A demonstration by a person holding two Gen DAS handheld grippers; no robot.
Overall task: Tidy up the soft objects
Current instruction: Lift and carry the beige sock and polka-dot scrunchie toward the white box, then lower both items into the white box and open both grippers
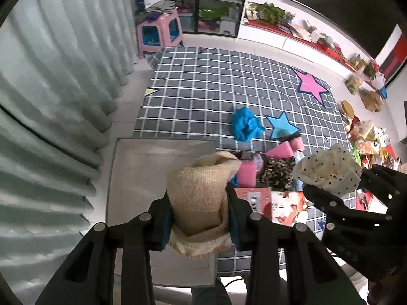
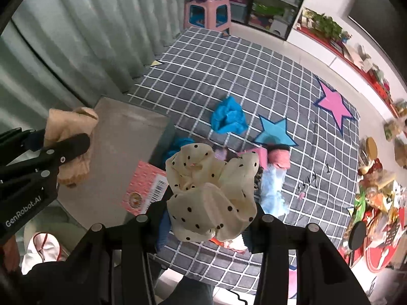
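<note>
My left gripper (image 1: pixel 201 218) is shut on a beige knitted cloth (image 1: pixel 201 190) and holds it over the grey box (image 1: pixel 142 172). It also shows in the right wrist view (image 2: pixel 73 150) with the beige cloth (image 2: pixel 68 127). My right gripper (image 2: pixel 211 226) is shut on a cream polka-dot cloth (image 2: pixel 211 193), held above the checked mat (image 2: pixel 229 71). The right gripper also shows in the left wrist view (image 1: pixel 338 190) with the polka-dot cloth (image 1: pixel 328 170). A blue cloth (image 1: pixel 245 124) lies on the mat. A pile of pink, leopard and purple soft items (image 1: pixel 269 165) lies beside the box.
A pink-red printed card box (image 2: pixel 146 188) lies by the grey box. Curtains (image 1: pixel 51 89) hang at the left. A pink stool (image 1: pixel 159 33) stands beyond the mat (image 1: pixel 216 86). Cluttered packages (image 2: pixel 376 198) lie at the right edge. A low red-and-white shelf (image 1: pixel 292 38) runs along the far wall.
</note>
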